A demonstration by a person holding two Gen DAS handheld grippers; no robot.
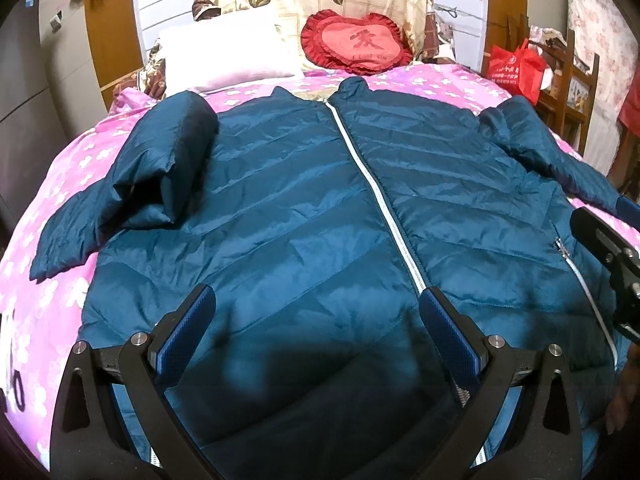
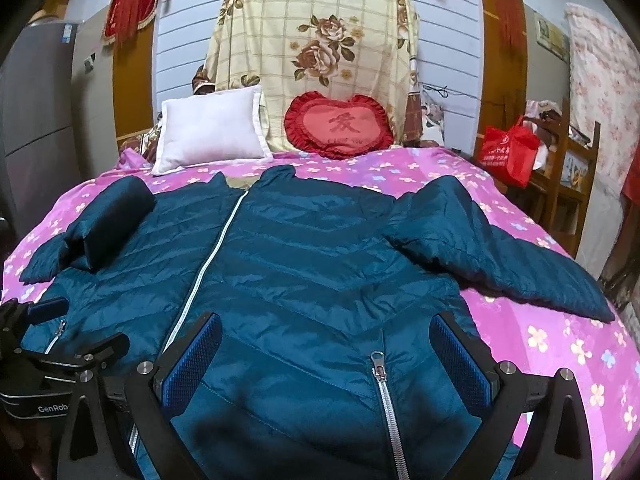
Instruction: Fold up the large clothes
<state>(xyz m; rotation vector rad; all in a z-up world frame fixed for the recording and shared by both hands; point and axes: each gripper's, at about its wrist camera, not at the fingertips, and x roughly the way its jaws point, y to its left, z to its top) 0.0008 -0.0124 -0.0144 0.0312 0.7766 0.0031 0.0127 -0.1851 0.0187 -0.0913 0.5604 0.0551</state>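
Note:
A teal quilted puffer jacket (image 1: 312, 200) lies face up on the bed, zipped, collar toward the pillows; it also shows in the right wrist view (image 2: 304, 276). Its left sleeve (image 1: 160, 168) is bunched and folded over itself. Its right sleeve (image 2: 500, 248) stretches out to the right. My left gripper (image 1: 316, 312) is open, hovering over the jacket's lower left panel near the white centre zipper (image 1: 384, 208). My right gripper (image 2: 326, 344) is open over the lower right panel, above a pocket zipper (image 2: 382, 384). Neither holds anything.
The jacket lies on a pink flowered bedspread (image 2: 552, 344). A white pillow (image 2: 208, 128) and a red heart cushion (image 2: 340, 124) lean at the headboard. A red bag (image 2: 512, 152) sits on a wooden shelf at the right. A grey cabinet (image 1: 28, 92) stands left.

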